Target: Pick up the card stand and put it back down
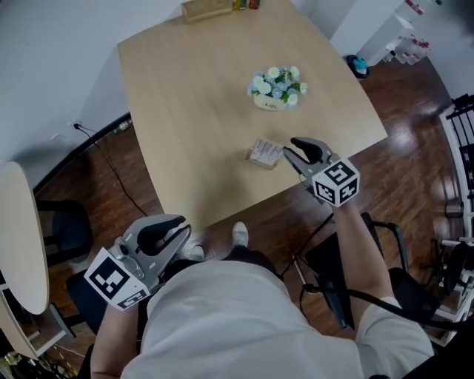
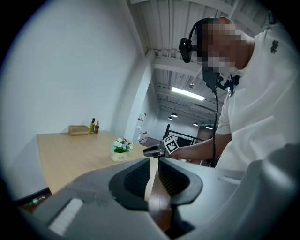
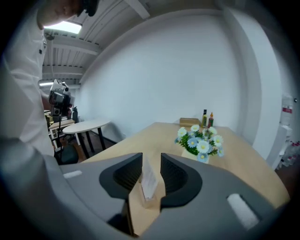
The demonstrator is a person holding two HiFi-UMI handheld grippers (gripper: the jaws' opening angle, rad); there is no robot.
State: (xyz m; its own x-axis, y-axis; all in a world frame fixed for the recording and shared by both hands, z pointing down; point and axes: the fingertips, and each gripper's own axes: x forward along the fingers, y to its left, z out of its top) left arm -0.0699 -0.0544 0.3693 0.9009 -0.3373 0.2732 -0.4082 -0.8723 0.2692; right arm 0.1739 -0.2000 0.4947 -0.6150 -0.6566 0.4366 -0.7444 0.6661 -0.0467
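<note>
On the light wooden table (image 1: pixel 192 111), as seen from the head view, the card stand (image 1: pixel 265 153) is set upright near the front edge, with the right gripper (image 1: pixel 290 152) brought level with it from the right; a small pot of blue and white flowers (image 1: pixel 277 87) is placed further back, well apart from the stand, and a wooden box (image 1: pixel 206 9) with two bottles (image 1: pixel 246 4) is found at the far edge; the left gripper (image 1: pixel 178 226) is held off the table, over the dark wood floor (image 1: pixel 133 178) beside the person's body. From the left gripper view, its jaws are seen parted by a narrow gap, with nothing between them; only table edge and floor are shown through the gap. From the right gripper view, its jaws are seen apart with the card stand standing between them on the table, a sliver of space being left on either side of the card, so that it is not clamped; a white oval table (image 3: pixel 86 125) is seen at the left.
</note>
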